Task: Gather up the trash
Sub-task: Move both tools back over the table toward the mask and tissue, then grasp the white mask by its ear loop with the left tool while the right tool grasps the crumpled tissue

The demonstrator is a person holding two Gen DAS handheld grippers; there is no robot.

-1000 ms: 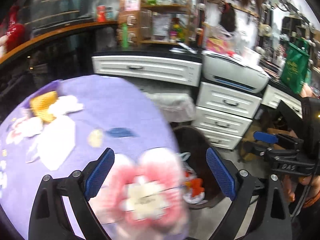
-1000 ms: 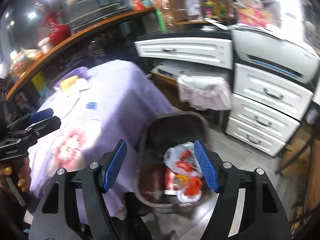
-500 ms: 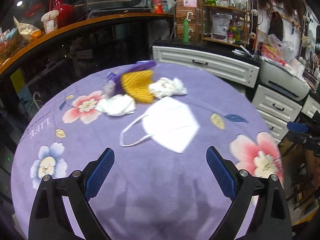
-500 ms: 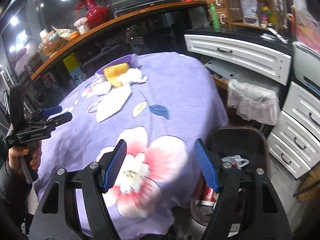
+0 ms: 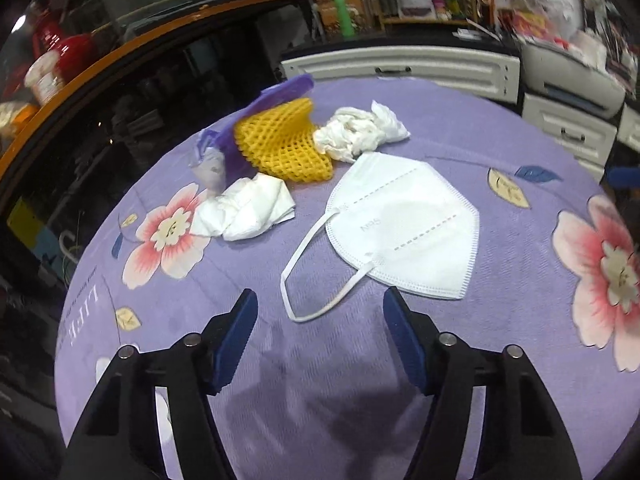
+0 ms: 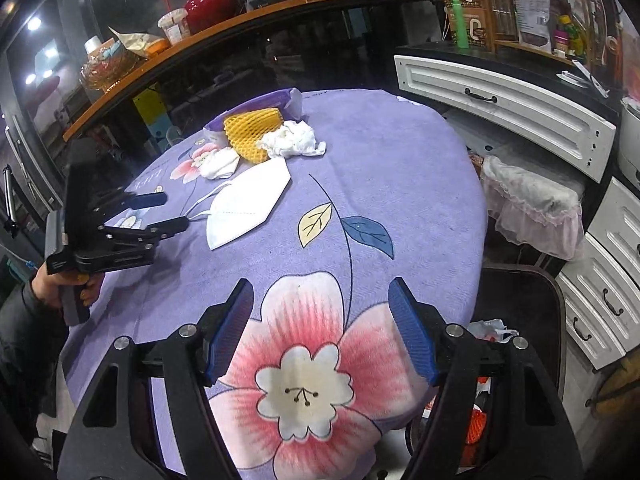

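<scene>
one mask [image 5: 404, 224], two tissue wads [image 5: 244, 212], one yellow foam net [image 5: 286, 146], one purple wrapper [image 5: 256, 116].

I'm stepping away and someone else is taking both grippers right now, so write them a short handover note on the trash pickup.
Left gripper: nothing held, fingers closing, ear loop of the white face mask just ahead between them.
Right gripper: open, empty, over the flowered tablecloth.
On the table: mask, yellow foam net, two crumpled tissues, purple wrapper.
Done: some trash already lies in the dark bin beside the table.
Left: all five pieces go into the bin; the mask looks like the next pick.
</scene>
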